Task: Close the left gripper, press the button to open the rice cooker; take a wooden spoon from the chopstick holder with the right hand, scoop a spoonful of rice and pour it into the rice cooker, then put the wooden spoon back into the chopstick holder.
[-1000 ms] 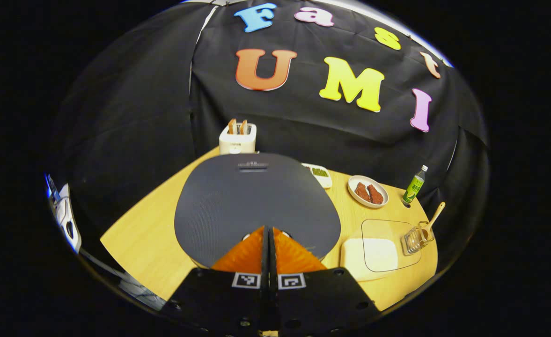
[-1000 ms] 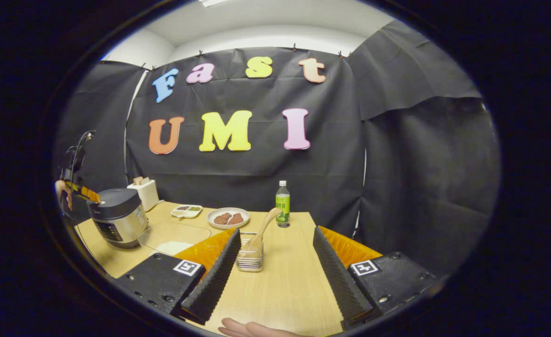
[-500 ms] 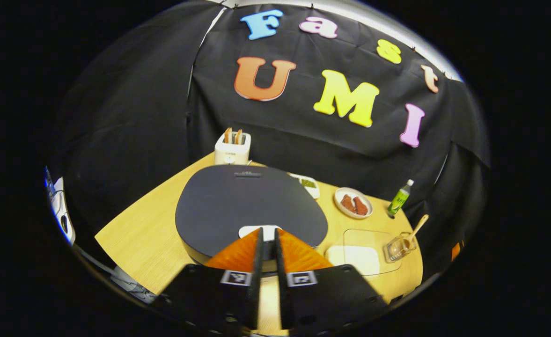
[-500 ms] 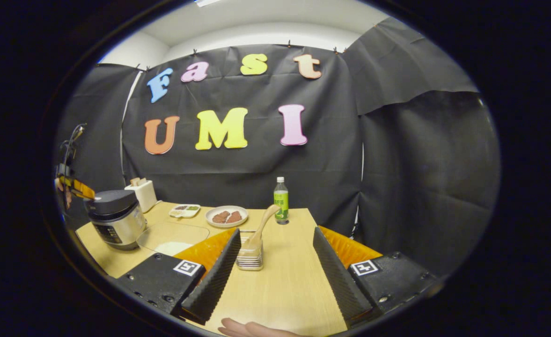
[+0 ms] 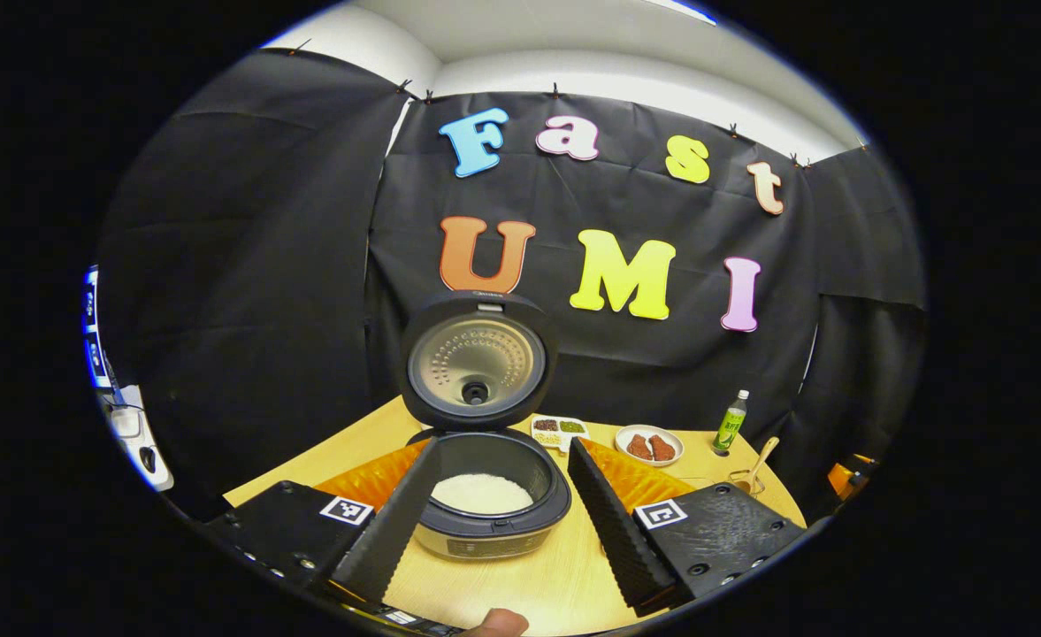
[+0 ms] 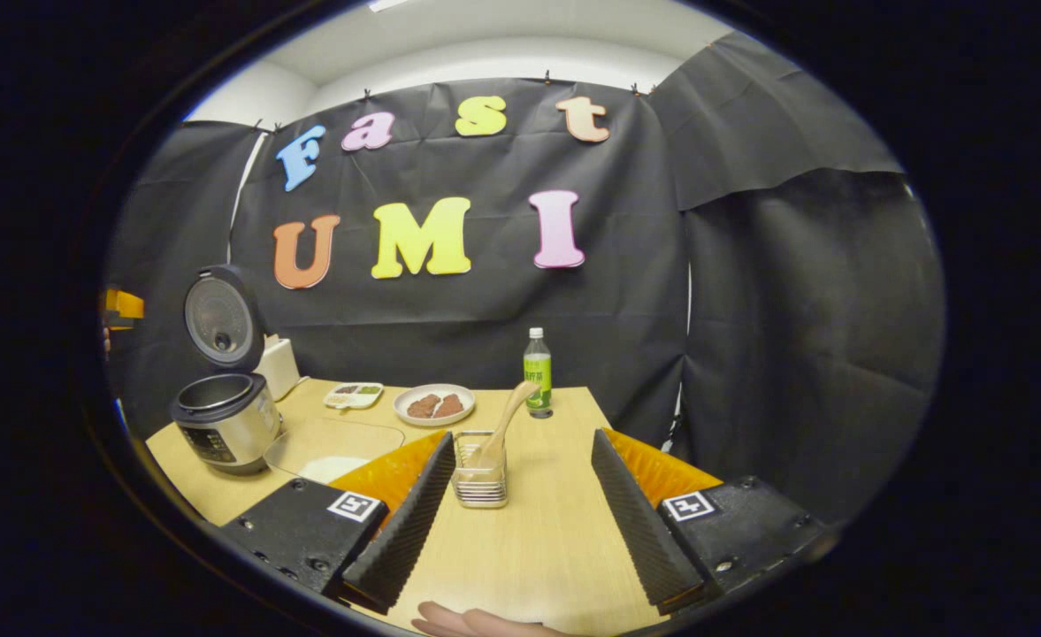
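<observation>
Standing open now, the rice cooker (image 5: 485,442) lid has popped up; both hand-held grippers are apart, so the wooden spoon (image 6: 507,420) comes next.

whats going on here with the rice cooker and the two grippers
A person holds a gripper in each hand at a wooden table. The rice cooker stands open, its lid up and white rice in the pot. The left gripper is open in front of it. The right gripper is open too, pointed at the wooden spoon, which sits untouched in the chopstick holder.
</observation>
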The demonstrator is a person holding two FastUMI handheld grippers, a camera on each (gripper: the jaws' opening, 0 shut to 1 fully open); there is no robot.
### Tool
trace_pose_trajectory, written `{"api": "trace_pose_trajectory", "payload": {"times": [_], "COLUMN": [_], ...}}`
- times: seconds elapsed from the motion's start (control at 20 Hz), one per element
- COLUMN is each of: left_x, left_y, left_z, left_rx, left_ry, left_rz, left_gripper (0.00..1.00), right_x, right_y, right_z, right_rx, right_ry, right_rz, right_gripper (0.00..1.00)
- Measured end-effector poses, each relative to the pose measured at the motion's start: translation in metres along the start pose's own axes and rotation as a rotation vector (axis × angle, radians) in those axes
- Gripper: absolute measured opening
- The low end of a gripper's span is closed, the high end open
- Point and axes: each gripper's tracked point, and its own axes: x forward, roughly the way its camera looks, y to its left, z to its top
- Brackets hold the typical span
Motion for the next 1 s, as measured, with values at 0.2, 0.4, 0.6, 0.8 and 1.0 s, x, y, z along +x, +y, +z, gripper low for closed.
{"api": "trace_pose_trajectory", "payload": {"times": [0.2,0.4,0.6,0.8,1.0], "left_x": [-0.02,-0.041,-0.061,-0.076,-0.083], "left_y": [0.01,0.011,0.015,0.007,0.0], "left_z": [-0.001,-0.015,-0.022,-0.026,-0.036], "left_rx": [0.016,0.056,0.108,0.168,0.186], "left_ry": [-0.037,-0.055,-0.108,-0.157,-0.157], "left_rz": [0.024,0.042,0.072,0.089,0.082], "left_gripper": [0.92,0.92,0.92,0.92,0.92], "right_x": [0.021,0.057,0.109,0.164,0.205], "right_y": [0.005,0.011,0.017,0.01,0.013], "right_z": [-0.001,-0.008,-0.019,-0.041,-0.05], "right_rx": [0.022,0.056,0.108,0.057,0.116], "right_ry": [0.008,0.021,0.02,0.075,0.112], "right_rz": [0.013,0.034,0.06,0.04,0.07], "right_gripper": [1.0,1.0,1.0,1.0,0.88]}}
